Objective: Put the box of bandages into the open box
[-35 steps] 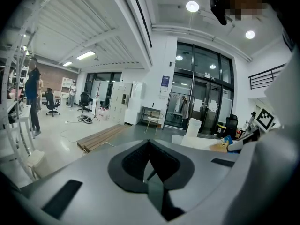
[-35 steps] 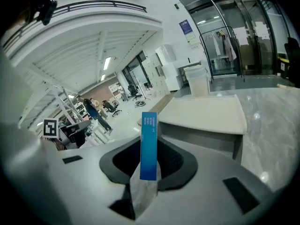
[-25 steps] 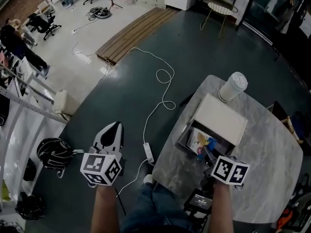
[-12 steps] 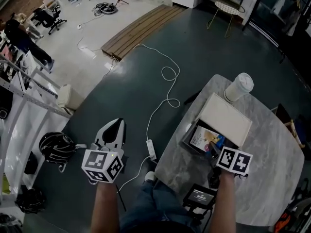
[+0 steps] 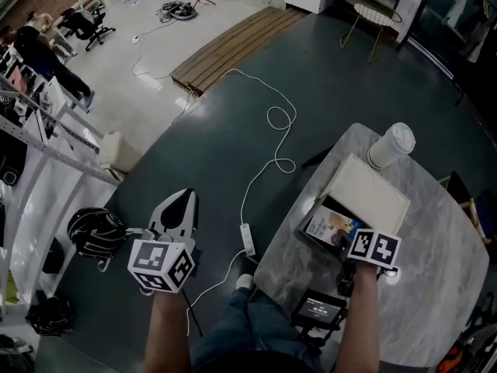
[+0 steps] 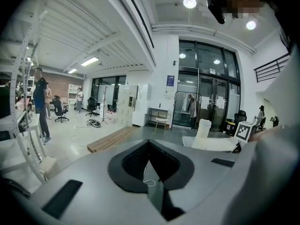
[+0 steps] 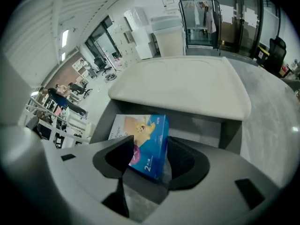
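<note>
Head view: the box of bandages point(image 5: 330, 225) lay inside the open box point(image 5: 342, 208). Left gripper view: the left gripper point(image 6: 149, 144) was closed, empty. Right gripper view: the right gripper point(image 7: 149, 157) had just been opening, jaws wide, bandages between them.

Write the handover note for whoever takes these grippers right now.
Left gripper: shut, empty, held over the floor.
Right gripper: open; its jaws have just been opening around the box of bandages.
Box of bandages: lying inside the open box on the table.
Done: placement, by the look of it.
Left: lift the right gripper clear.
</note>
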Available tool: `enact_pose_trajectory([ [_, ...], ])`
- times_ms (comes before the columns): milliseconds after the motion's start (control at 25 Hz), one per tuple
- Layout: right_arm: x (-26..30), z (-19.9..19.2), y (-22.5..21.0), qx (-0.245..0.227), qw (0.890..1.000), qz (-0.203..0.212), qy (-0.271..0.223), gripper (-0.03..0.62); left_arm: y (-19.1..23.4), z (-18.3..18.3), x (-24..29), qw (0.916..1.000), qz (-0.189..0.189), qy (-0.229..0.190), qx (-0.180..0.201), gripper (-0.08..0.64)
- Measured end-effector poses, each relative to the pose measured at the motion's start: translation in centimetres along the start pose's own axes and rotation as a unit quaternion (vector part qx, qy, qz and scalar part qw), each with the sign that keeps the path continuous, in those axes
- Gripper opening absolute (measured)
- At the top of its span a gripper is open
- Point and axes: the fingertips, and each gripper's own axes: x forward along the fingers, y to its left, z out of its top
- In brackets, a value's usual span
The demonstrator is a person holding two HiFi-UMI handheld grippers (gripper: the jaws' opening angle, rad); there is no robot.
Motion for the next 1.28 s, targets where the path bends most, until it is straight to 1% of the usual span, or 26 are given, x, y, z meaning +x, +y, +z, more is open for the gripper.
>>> enact_pose_trajectory([
  [40,0.5,-0.5,-0.2,-0.006,1.0,-0.006,0.015,0.232,0.0,0.0,0.1,1.0,0.0,0.0,0.0,0.012],
  [120,1.2,-1.1,-0.3,-0.034,0.998,-0.025,0.04,0.232,0.0,-0.2,0.1,1.0,-0.002,0.002,-0.002,0.012],
  [200,1.5,-1.1,-0.2,-0.045,0.997,-0.031,0.05,0.232,0.0,-0.3,0.2,1.0,-0.003,0.002,-0.004,0.012],
  [320,1.6,-1.1,-0.3,-0.032,0.998,-0.019,0.054,0.233,-0.1,-0.1,0.1,1.0,-0.006,0.0,-0.004,0.012],
  [480,1.3,-0.8,-0.3,-0.027,0.998,-0.019,0.045,0.238,0.0,0.8,-0.5,0.9999,-0.01,-0.008,0.002,0.012],
  [680,-0.2,-0.1,0.1,-0.042,0.999,-0.027,0.011,0.238,0.6,2.5,-1.4,0.9995,-0.004,-0.029,0.008,0.012],
  [800,-1.7,0.6,0.9,-0.043,0.999,-0.02,-0.012,0.235,0.6,3.5,-2.0,0.999,-0.007,-0.043,0.012,0.012],
  [840,-2.2,0.9,1.2,-0.041,0.999,-0.017,-0.021,0.224,0.6,3.9,-2.2,0.9987,-0.009,-0.048,0.013,0.012],
  [880,-2.8,1.2,1.6,-0.039,0.999,-0.014,-0.033,0.2,0.5,4.3,-2.3,0.9984,-0.011,-0.054,0.015,0.012],
  [960,-4.1,1.9,2.3,-0.041,0.998,-0.007,-0.055,0.104,0.3,5.2,-2.5,0.9975,-0.016,-0.067,0.018,0.012],
  [1000,-4.7,2.3,2.8,-0.049,0.997,-0.002,-0.064,0.056,0.3,5.7,-2.6,0.997,-0.018,-0.073,0.019,0.012],
  [1040,-5.2,2.6,3.4,-0.062,0.995,0.006,-0.072,0.038,0.2,6.2,-2.7,0.9964,-0.019,-0.08,0.02,0.012],
  [1120,-6.6,3.4,4.8,-0.099,0.991,0.017,-0.092,0.026,0.0,7.3,-2.8,0.995,-0.024,-0.094,0.023,0.012],
  [1200,-8.3,4.7,5.9,-0.131,0.983,0.02,-0.125,0.025,-0.4,8.5,-2.7,0.9932,-0.031,-0.109,0.027,0.012],
  [1280,-9.9,6.0,6.8,-0.153,0.975,0.024,-0.157,0.025,-0.7,9.6,-2.6,0.9914,-0.037,-0.121,0.031,0.012],
])
